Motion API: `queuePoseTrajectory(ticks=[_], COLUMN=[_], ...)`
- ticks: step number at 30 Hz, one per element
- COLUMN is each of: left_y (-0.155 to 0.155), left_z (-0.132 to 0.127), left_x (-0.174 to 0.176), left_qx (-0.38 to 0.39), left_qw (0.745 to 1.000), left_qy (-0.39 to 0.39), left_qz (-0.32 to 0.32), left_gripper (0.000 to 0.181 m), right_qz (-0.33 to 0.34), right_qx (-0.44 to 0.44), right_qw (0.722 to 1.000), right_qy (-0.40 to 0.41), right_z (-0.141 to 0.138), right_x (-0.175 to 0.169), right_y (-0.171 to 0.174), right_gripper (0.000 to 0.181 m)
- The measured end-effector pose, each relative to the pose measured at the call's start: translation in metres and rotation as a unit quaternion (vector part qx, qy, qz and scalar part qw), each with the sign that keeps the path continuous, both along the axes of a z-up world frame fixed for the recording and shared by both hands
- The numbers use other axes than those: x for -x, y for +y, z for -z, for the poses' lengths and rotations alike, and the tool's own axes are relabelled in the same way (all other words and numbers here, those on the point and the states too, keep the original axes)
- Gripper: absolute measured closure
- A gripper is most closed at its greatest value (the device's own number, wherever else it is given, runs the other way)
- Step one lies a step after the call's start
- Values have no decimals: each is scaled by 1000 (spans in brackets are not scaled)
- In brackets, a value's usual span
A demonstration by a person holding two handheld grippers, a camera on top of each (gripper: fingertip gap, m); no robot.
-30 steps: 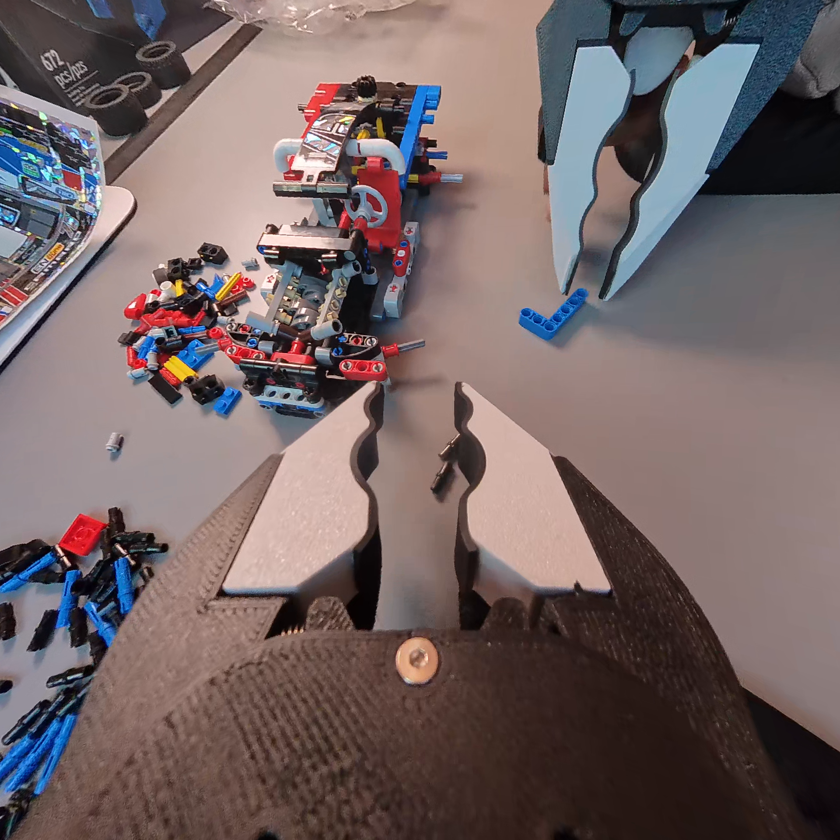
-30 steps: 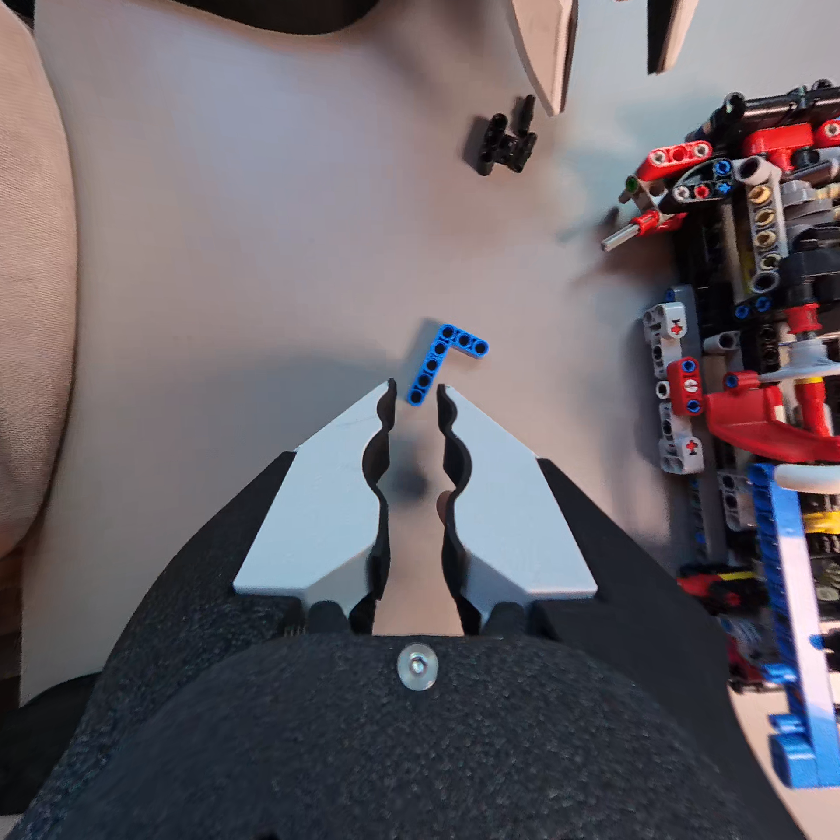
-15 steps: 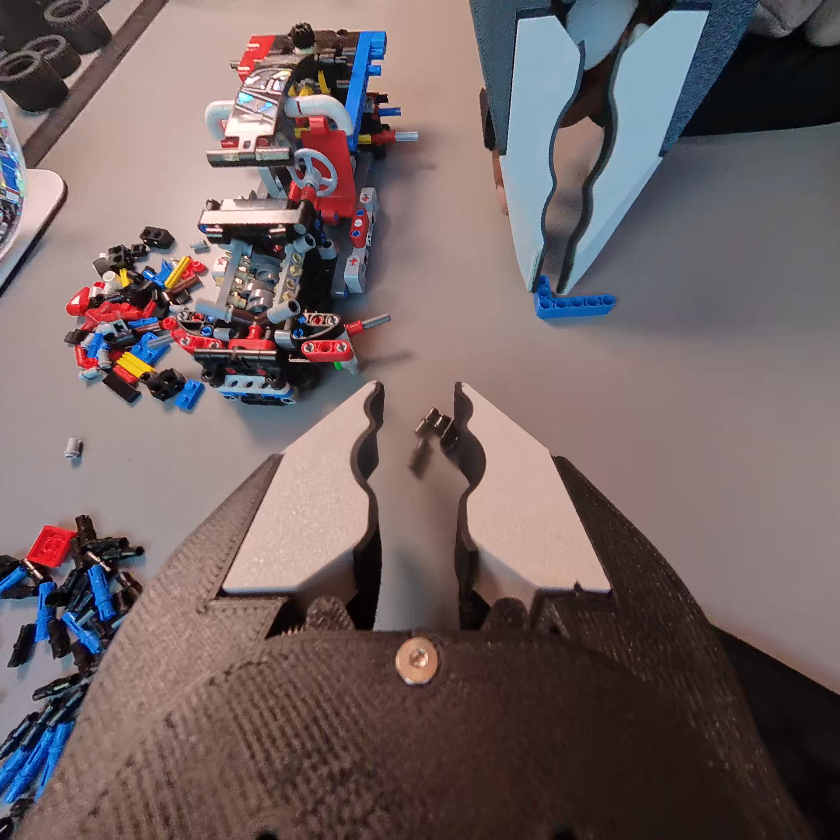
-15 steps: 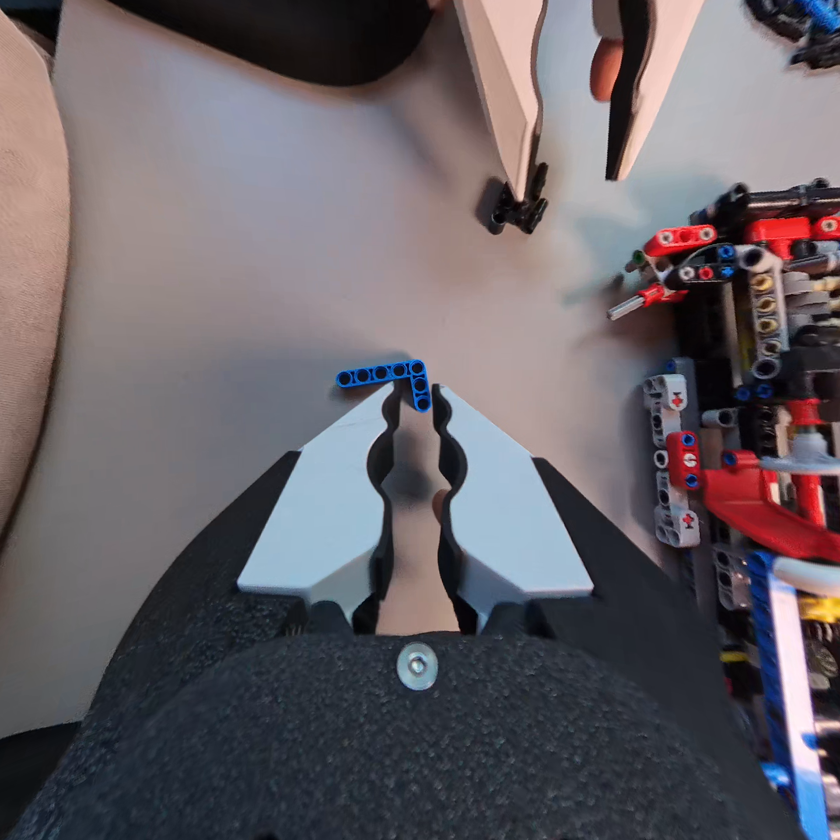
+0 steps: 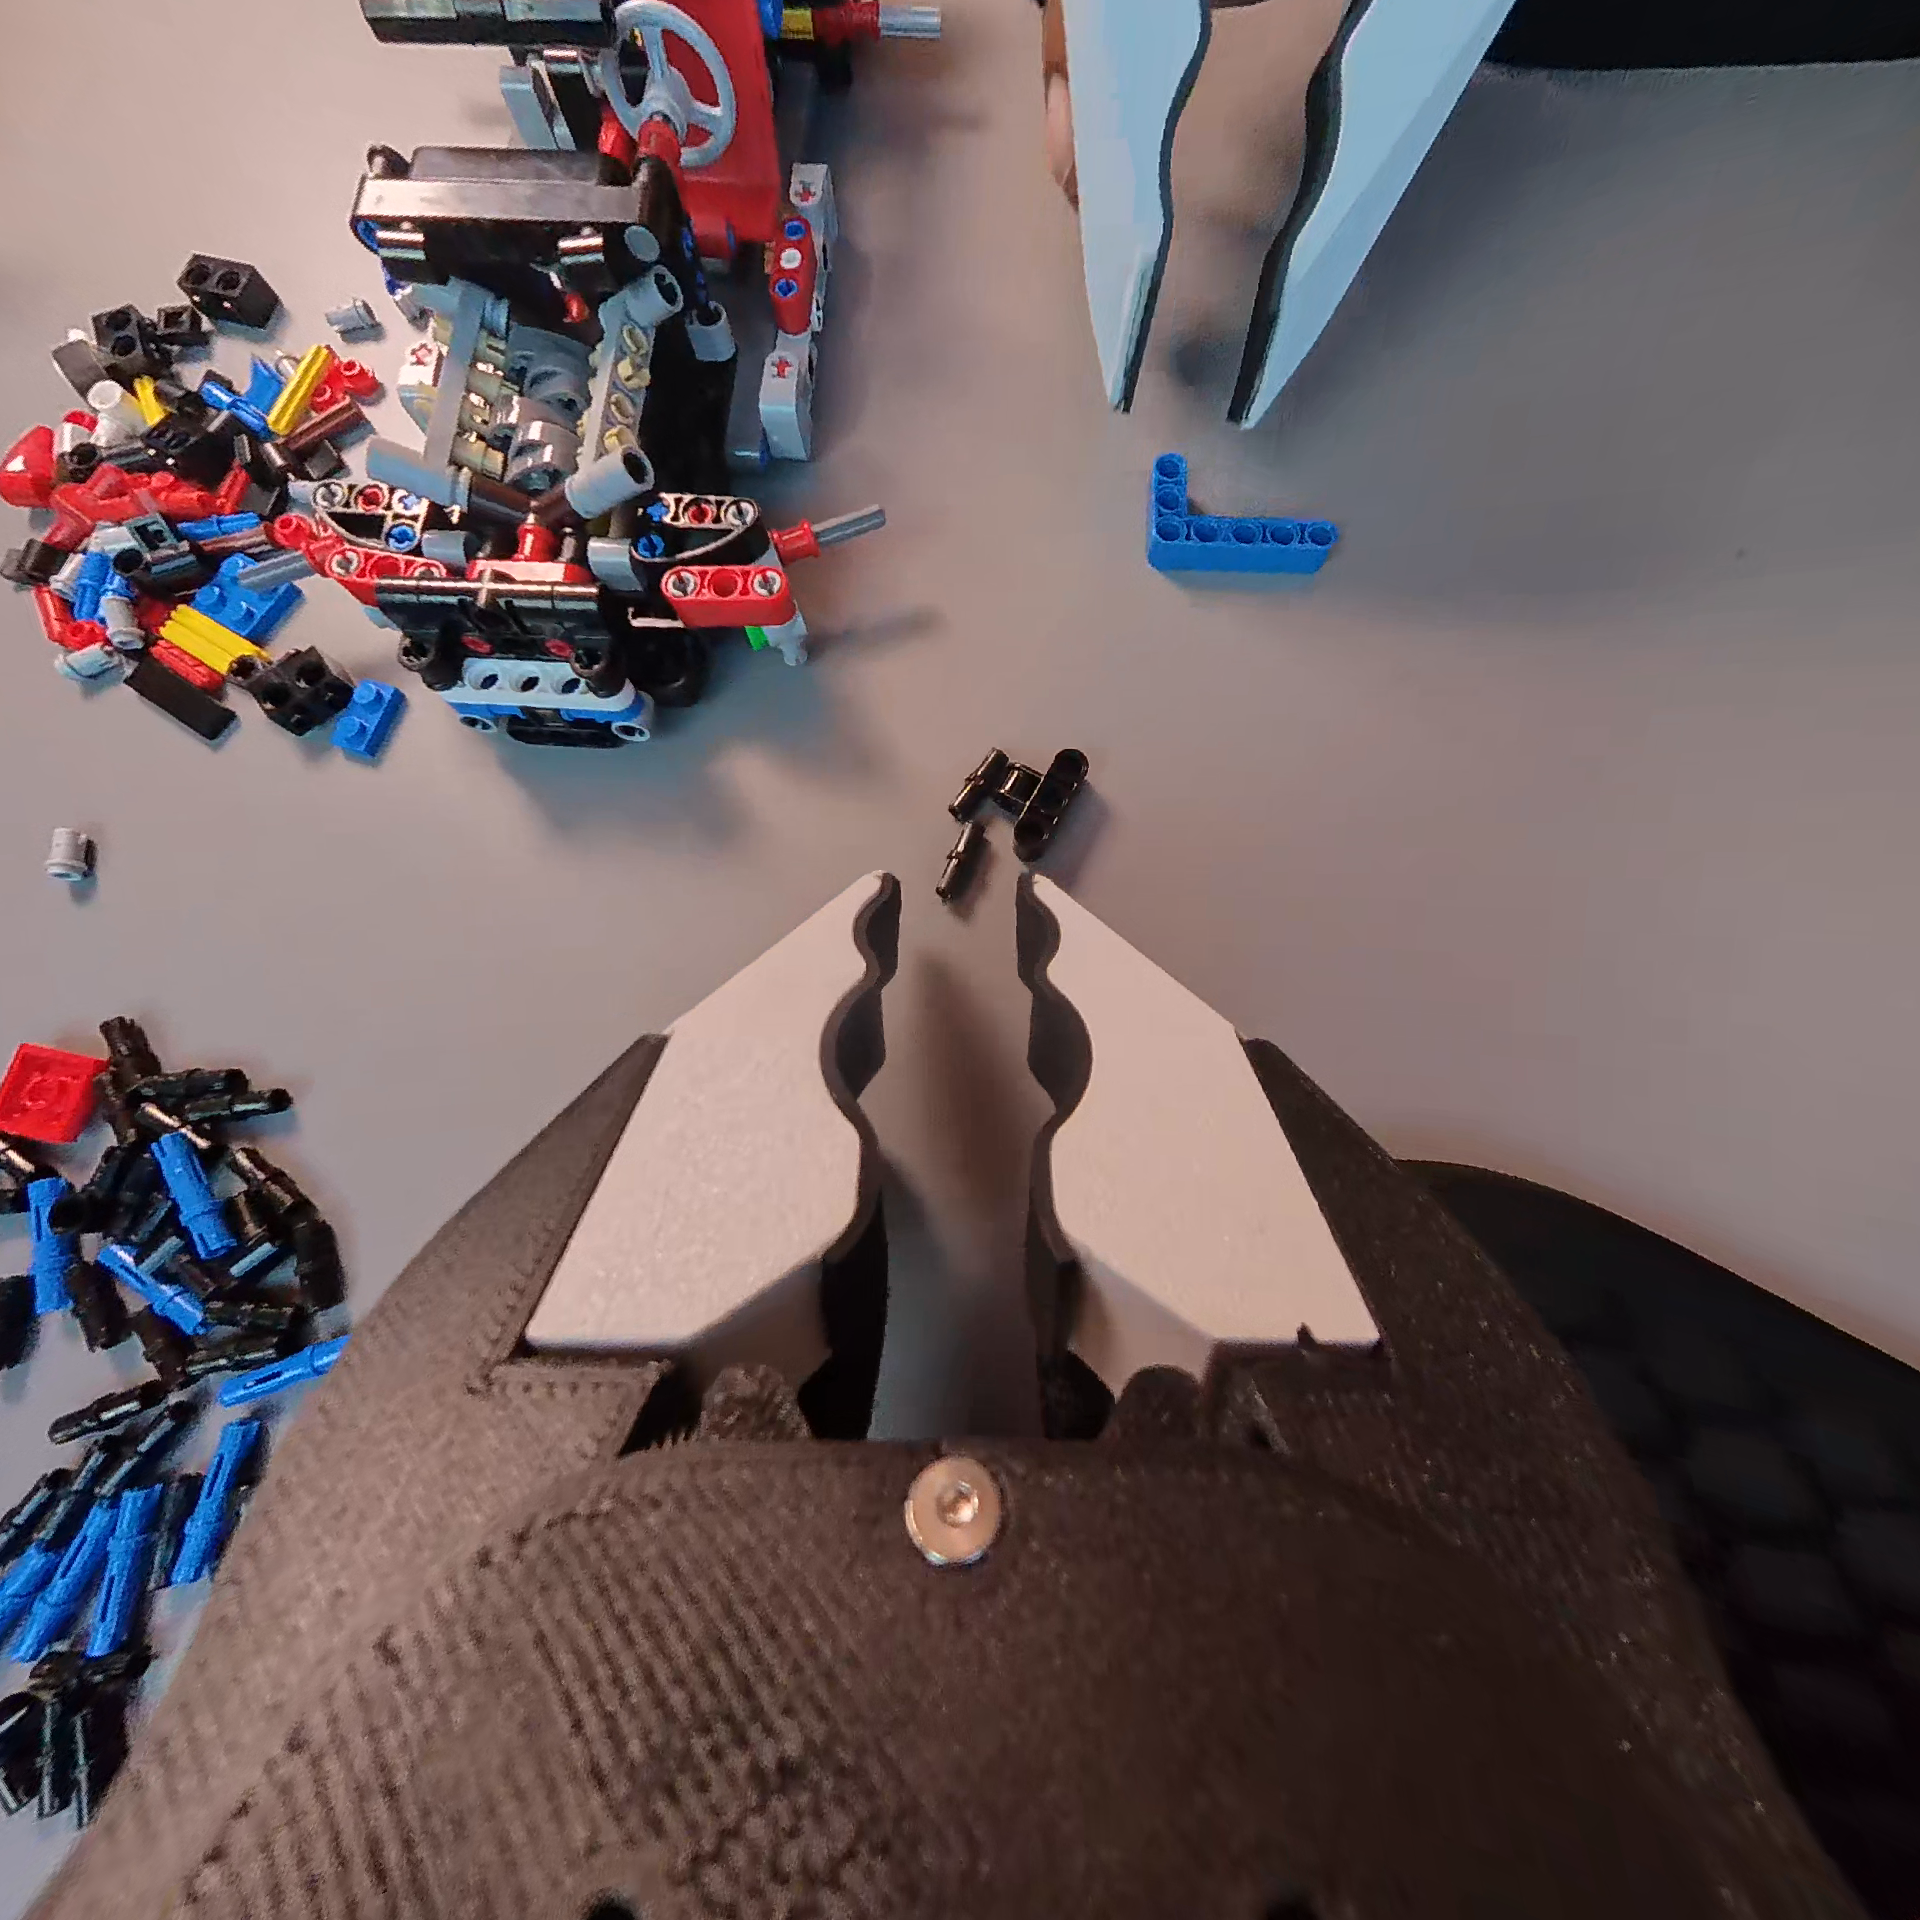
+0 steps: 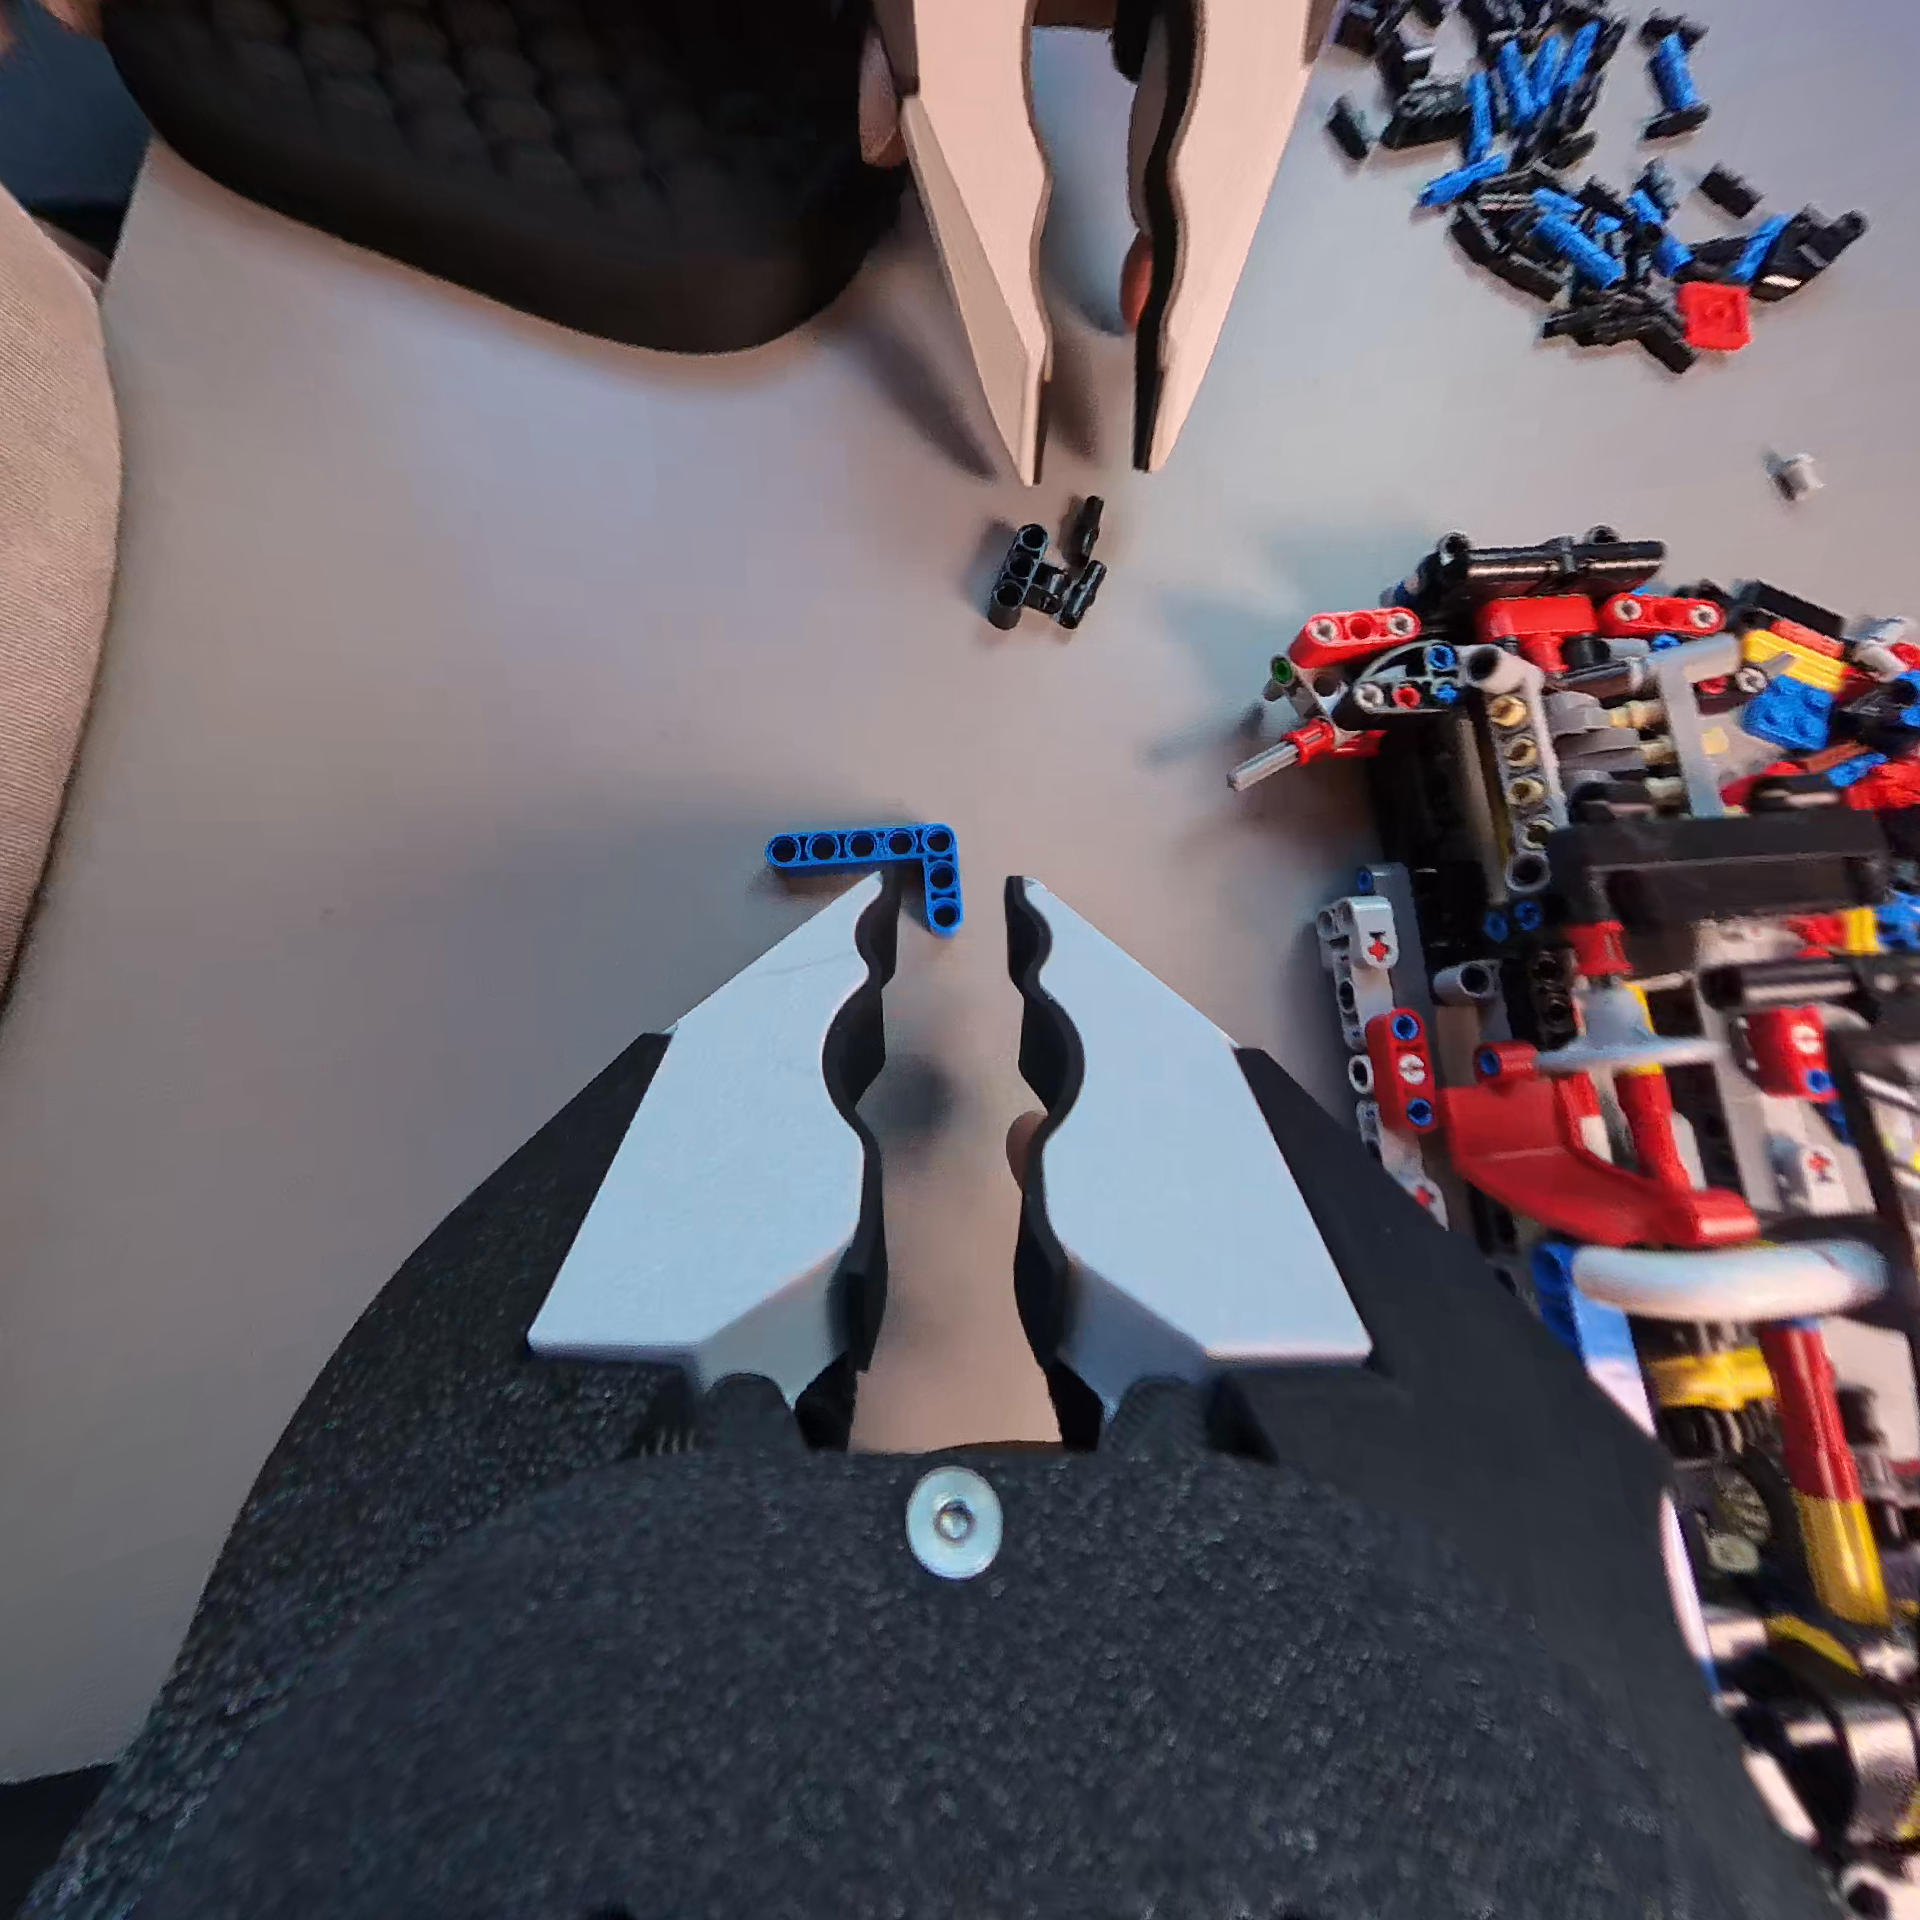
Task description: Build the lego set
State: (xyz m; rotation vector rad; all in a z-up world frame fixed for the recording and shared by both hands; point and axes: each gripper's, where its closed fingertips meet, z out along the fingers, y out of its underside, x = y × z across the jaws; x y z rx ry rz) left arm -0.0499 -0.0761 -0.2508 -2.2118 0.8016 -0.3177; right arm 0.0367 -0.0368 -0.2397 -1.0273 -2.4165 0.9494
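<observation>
A part-built lego car [image 5: 582, 436] lies on the grey table; it also shows at the right of the right wrist view [image 6: 1621, 935]. A blue L-shaped beam [image 5: 1226, 525] lies flat just past my right gripper [image 6: 951, 883], which is open and empty, with the beam's short leg [image 6: 940, 883] between its tips. A small black connector with pins [image 5: 1013, 805] lies just ahead of my left gripper [image 5: 956, 883], which is open and empty. Each gripper shows tips-down in the other's view: the right one [image 5: 1179, 405] and the left one [image 6: 1086, 473].
A loose pile of mixed red, blue, yellow and black pieces [image 5: 177, 499] lies left of the car. A heap of blue and black pins with a red plate [image 5: 135, 1226] sits at the left. A small grey piece [image 5: 71, 854] lies alone. A dark sleeve [image 6: 499, 156] is behind. Tip to tip, the grippers are about 10 cm apart.
Both grippers have pulled back and up from the table. The blue beam was turned and let go by the right gripper. The black connector now lies free ahead of the left tips.
</observation>
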Motion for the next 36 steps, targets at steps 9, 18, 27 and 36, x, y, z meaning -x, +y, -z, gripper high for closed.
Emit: queuePoseTrajectory(ticks=[9, 18, 27, 36], left_y=[6, 8, 34, 35], left_z=[6, 6, -106, -108], left_x=[0, 7, -45, -91], left_qx=[-4, -26, -224, -172], left_qw=[999, 995, 944, 920], left_qy=[31, 92, -241, -351], left_qz=[7, 2, -16, 33], left_gripper=[175, 179, 179, 179], right_qz=[29, 45, 94, 63], right_qx=[42, 73, 155, 193], right_qw=[998, 994, 963, 954], right_qy=[24, 61, 199, 222], right_z=[-6, -20, -79, -93], right_x=[-10, -3, 15, 3], right_y=[9, 9, 11, 2], right_gripper=[163, 163, 163, 178])
